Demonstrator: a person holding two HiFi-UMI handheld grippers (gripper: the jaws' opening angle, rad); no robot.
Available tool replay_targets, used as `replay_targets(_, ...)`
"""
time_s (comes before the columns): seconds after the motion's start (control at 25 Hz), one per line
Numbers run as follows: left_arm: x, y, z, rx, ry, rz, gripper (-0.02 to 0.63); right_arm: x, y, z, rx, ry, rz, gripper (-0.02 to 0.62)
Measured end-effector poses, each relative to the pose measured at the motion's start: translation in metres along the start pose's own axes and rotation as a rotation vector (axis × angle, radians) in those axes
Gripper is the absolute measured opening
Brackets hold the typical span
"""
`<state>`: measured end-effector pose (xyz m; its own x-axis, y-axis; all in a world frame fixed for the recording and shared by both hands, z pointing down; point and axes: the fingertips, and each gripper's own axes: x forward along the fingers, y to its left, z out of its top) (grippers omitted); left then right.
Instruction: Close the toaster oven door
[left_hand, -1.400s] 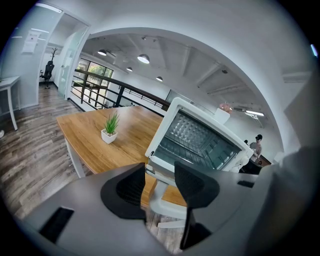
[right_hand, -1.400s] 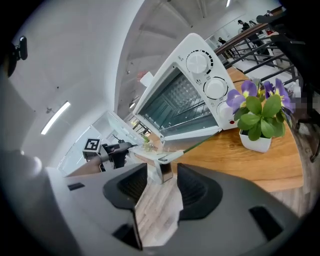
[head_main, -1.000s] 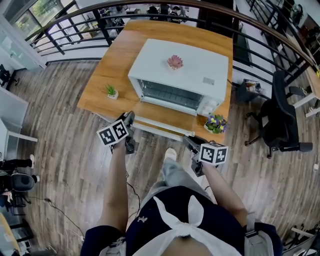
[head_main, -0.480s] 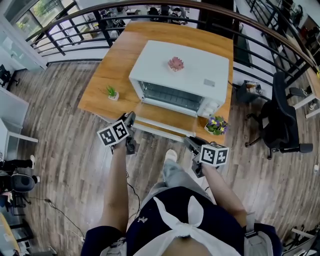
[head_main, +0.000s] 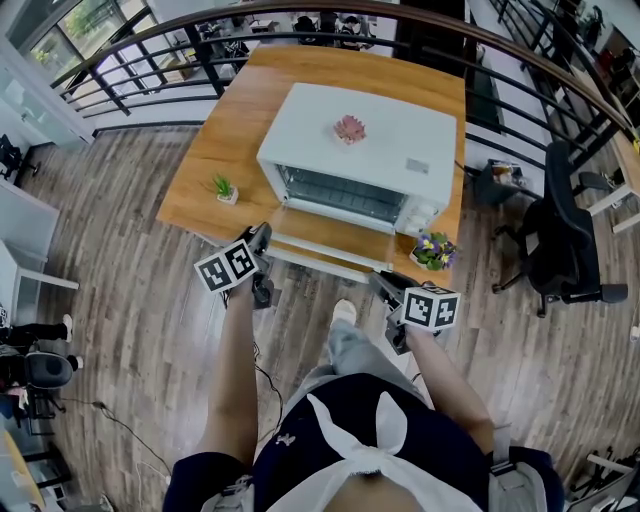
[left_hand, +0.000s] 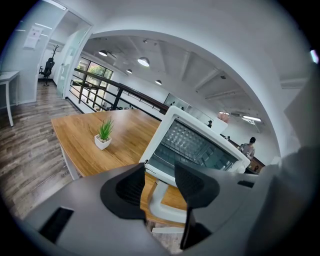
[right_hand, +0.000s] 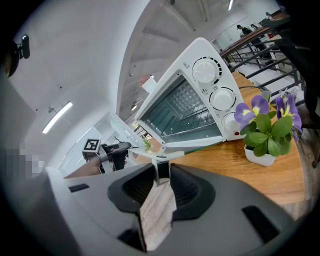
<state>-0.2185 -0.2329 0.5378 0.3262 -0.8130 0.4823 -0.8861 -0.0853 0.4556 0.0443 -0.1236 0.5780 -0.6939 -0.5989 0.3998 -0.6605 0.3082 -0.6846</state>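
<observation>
A white toaster oven (head_main: 385, 130) stands on a wooden table (head_main: 220, 140), its glass door (head_main: 330, 238) folded down flat toward me. The door's white handle (head_main: 318, 262) runs along the near edge. My left gripper (head_main: 262, 233) is at the handle's left end. In the left gripper view its jaws (left_hand: 160, 181) stand apart, with the handle (left_hand: 161, 199) showing in the gap and not pinched. My right gripper (head_main: 379, 281) is at the handle's right end. Its jaws (right_hand: 161, 175) have just been closing, and they press on the handle's end post (right_hand: 161, 169).
A small green plant (head_main: 224, 185) sits at the table's left edge and a pot of purple flowers (head_main: 433, 248) at the near right corner. A pink ornament (head_main: 349, 126) rests on the oven. A black office chair (head_main: 560, 225) stands to the right, and a railing (head_main: 150, 45) runs behind.
Both grippers stay at the ends of the door handle. The door lies flat as before.
</observation>
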Motion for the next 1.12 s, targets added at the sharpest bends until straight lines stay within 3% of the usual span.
replay_targets(1.12,0.012,-0.016,0.028,-0.025,-0.045,-0.058,0.196,-0.005,0.006,0.033,0.005,-0.08,0.027,0.11)
